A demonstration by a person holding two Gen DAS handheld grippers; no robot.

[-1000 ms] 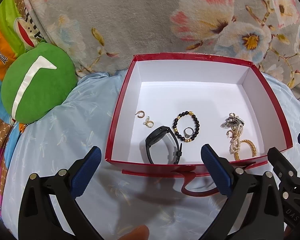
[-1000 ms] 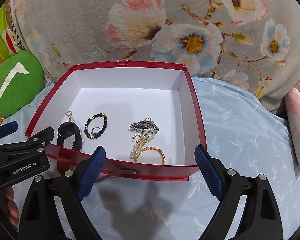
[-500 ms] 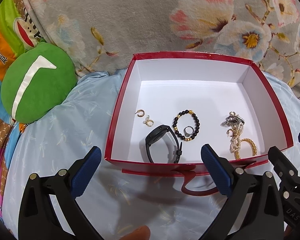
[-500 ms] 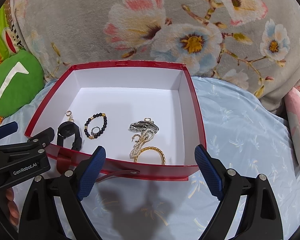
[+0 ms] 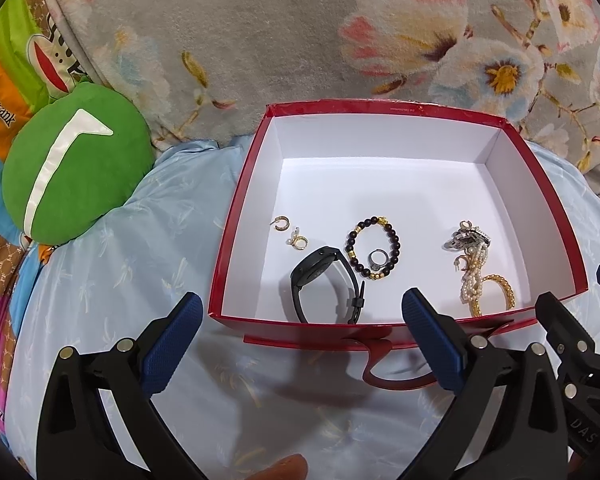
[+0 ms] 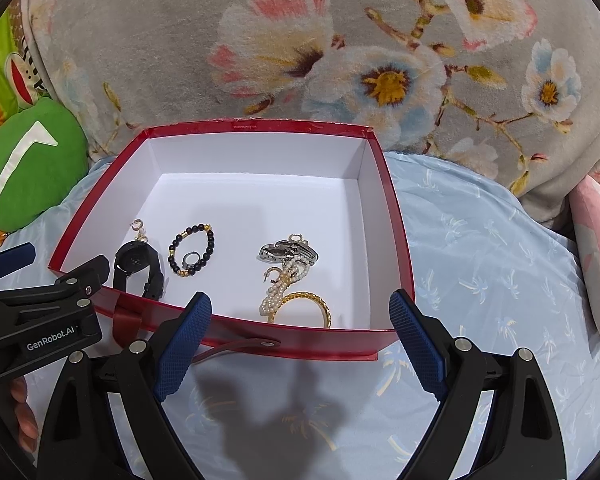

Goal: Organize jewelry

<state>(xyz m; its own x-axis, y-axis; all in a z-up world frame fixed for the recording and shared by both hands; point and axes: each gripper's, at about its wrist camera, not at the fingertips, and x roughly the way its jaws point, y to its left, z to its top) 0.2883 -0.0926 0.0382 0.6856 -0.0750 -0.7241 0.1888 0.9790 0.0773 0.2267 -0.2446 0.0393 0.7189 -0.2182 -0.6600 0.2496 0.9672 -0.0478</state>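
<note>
Jewelry [image 5: 374, 248] lies inside the red box [image 5: 236, 216]; left claw [image 5: 300, 344] and right claw [image 6: 300, 332] gape empty.

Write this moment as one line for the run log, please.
left gripper: open, empty | right gripper: open, empty | both before red box | jewelry inside box

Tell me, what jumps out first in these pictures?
The red box in the middle, white inside, with jewelry strewn along its near side: a black watch, a beaded bracelet around a ring, a pearl tangle at right. Both blue-tipped grippers, left and right, hover open before it; a green cushion lies left.
</note>
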